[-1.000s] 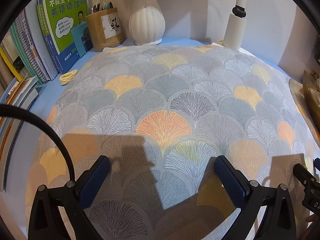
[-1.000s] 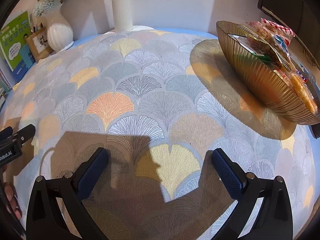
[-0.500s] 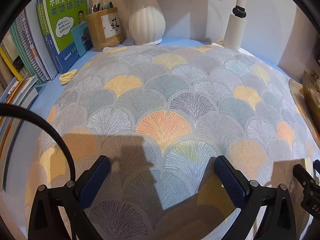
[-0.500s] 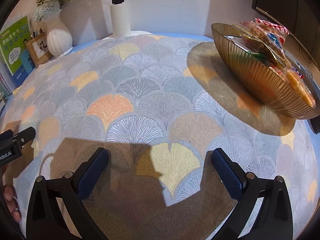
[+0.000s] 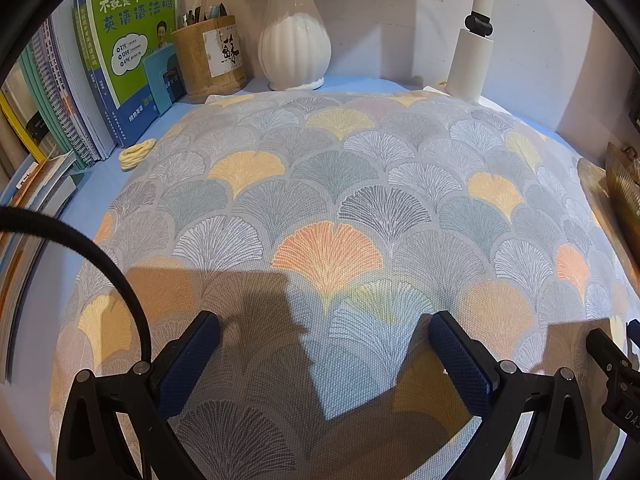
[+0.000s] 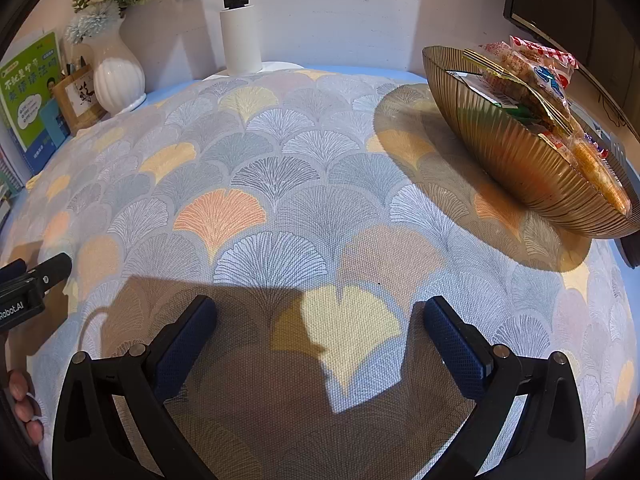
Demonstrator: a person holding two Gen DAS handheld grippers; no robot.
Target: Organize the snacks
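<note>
A gold ribbed bowl (image 6: pixel 516 160) stands at the right of the fan-patterned tablecloth (image 6: pixel 280 184) and holds several wrapped snacks (image 6: pixel 532 72). Its edge shows at the far right of the left wrist view (image 5: pixel 622 188). My right gripper (image 6: pixel 320 332) is open and empty, low over the cloth, left of and nearer than the bowl. My left gripper (image 5: pixel 324 348) is open and empty over the cloth's near middle. Each gripper's body shows at the edge of the other's view.
At the back left stand books (image 5: pixel 124 52), a pen holder (image 5: pixel 208 56) and a white vase with flowers (image 5: pixel 294 48). A white lamp post (image 6: pixel 240 36) stands at the back. A yellow hair tie (image 5: pixel 136 152) lies by the books. A dark monitor (image 6: pixel 580 8) is behind the bowl.
The right wrist view has shifted slightly, so the bowl sits a little lower and nearer the centre. The left gripper has barely moved. Both stay open.
</note>
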